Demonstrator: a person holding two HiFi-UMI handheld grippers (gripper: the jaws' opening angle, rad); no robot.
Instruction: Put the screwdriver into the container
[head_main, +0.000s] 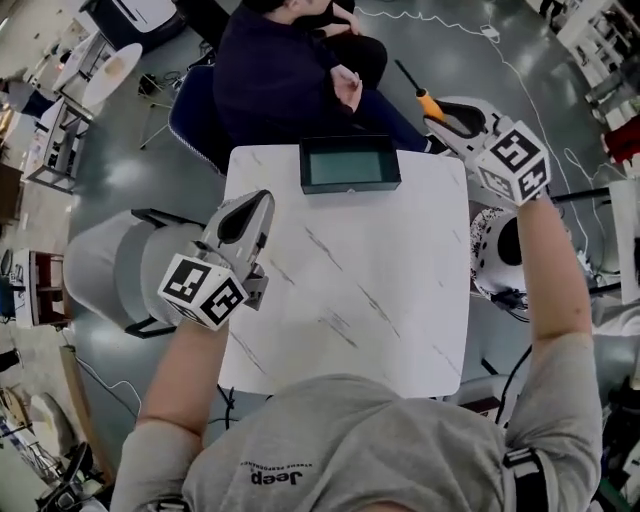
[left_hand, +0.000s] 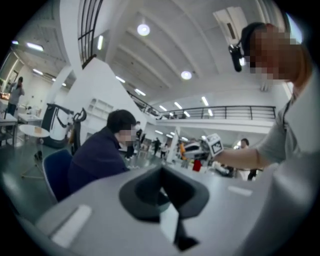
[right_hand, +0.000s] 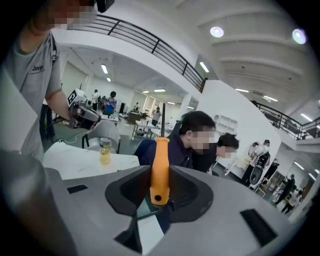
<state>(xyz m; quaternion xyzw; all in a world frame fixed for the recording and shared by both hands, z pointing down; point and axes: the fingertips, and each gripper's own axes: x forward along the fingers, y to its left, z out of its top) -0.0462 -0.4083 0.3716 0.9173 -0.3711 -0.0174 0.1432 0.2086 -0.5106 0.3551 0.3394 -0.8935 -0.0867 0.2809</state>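
Head view puts the container at the far edge of the white marble table, and we take it as our landmark: a shallow, dark rectangular tray with a greenish floor, lying flat with nothing in it. To the right of the container and a little beyond it, past the table's far right corner, we hold the right gripper in the air, clamped on the screwdriver. Its orange handle sits in the jaws and its thin black shaft points away from us, off towards the seated person in dark clothing just behind the container. Seen from the right gripper view, the screwdriver stands nearly upright between the jaws of the right gripper. We see a smooth, rounded orange handle with a small dark hole near its butt end, the butt lowest and the black shaft rising from the top. The tool is well apart from the container and touches nothing but the jaws. Nearer us and to the left of the container, the left gripper hovers over the table's left edge. In the left gripper view, the jaws of the left gripper are pressed together with nothing between them.
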